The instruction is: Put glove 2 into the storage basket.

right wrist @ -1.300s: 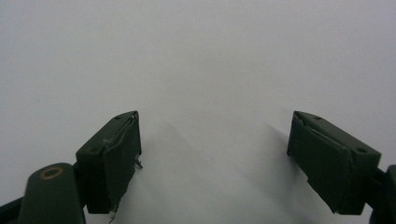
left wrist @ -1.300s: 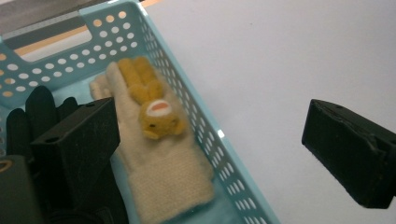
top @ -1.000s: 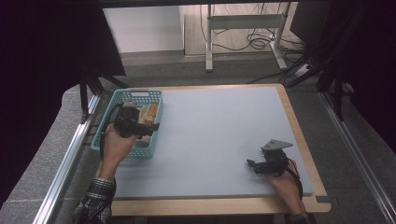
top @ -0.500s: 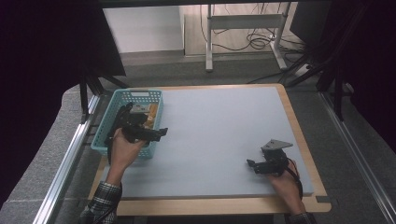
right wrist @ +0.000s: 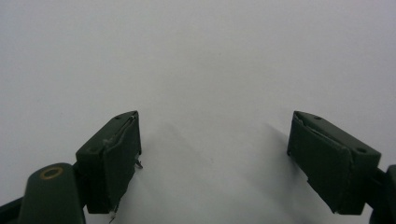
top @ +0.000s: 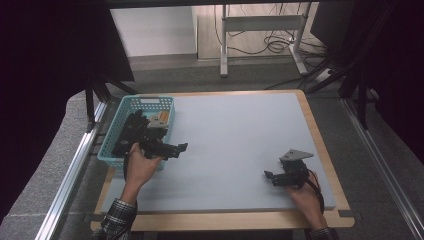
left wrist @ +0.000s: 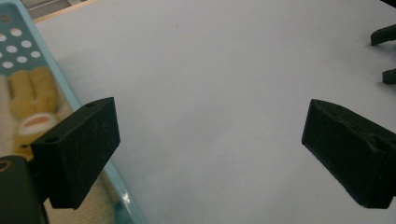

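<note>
A teal plastic basket (top: pixel 147 99) stands at the left edge of the grey mat (top: pixel 235 135). It holds yellow roll-shaped items (top: pixel 161 119) and a pale cloth-like thing. My left gripper (top: pixel 179 148) hangs open just right of the basket's near corner, over the mat, with nothing between its jaws. In the left gripper view (left wrist: pixel 210 121) the basket rim (left wrist: pixel 49 51) and the yellow items (left wrist: pixel 30 88) lie at the left. My right gripper (top: pixel 269 176) rests low over the mat at the near right, open and empty, as the right gripper view (right wrist: pixel 215 135) also shows.
The mat lies on a wooden tabletop (top: pixel 320 145) with a strip of wood showing at its right and near edges. Metal rails (top: pixel 75 165) run along both sides of the table. The right gripper's jaw tips (left wrist: pixel 385 35) appear far off in the left gripper view.
My left gripper has come out of the basket, moving right and toward the near edge, and now hangs over the mat, empty. The right gripper has stayed put.
</note>
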Demonstrator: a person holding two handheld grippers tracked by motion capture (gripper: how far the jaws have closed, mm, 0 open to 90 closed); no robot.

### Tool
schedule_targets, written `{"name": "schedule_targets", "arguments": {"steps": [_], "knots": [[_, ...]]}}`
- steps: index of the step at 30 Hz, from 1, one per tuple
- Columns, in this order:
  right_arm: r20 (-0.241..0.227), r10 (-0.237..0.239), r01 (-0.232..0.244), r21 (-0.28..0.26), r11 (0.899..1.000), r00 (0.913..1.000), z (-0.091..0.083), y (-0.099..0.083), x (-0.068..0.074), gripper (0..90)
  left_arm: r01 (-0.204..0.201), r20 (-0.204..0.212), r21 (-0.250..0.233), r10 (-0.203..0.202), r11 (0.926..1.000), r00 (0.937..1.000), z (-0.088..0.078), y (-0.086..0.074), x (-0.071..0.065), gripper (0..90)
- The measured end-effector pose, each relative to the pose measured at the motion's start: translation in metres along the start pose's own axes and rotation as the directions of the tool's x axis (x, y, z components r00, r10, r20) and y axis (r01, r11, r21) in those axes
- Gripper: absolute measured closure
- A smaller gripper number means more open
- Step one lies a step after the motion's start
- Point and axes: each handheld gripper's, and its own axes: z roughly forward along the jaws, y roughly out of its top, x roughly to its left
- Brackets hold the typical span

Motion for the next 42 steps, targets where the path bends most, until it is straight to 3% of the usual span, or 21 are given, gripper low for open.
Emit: {"name": "schedule_targets", "arguments": {"steps": [8, 25, 42], "knots": [[0.0, -0.001, 0.001, 0.001, 1.0, 1.0, 0.0, 0.0, 0.0, 17.0, -0.005, 0.019, -0.007, 0.005, 1.0, 0.9998, 0.007, -0.005, -0.008, 4.6], [0.0, -0.001, 0.001, -0.001, 1.0, 1.0, 0.0, 0.0, 0.0, 17.0, -0.03, 0.108, -0.004, 0.03, 0.9995, 0.9937, 0.026, -0.019, -0.031, 1.8], [0.0, -0.002, 0.002, -0.001, 1.0, 1.0, 0.0, 0.0, 0.0, 17.0, -0.118, 0.142, 0.022, 0.114, 0.9927, 0.9832, 0.046, -0.033, -0.063, 0.0]]}}
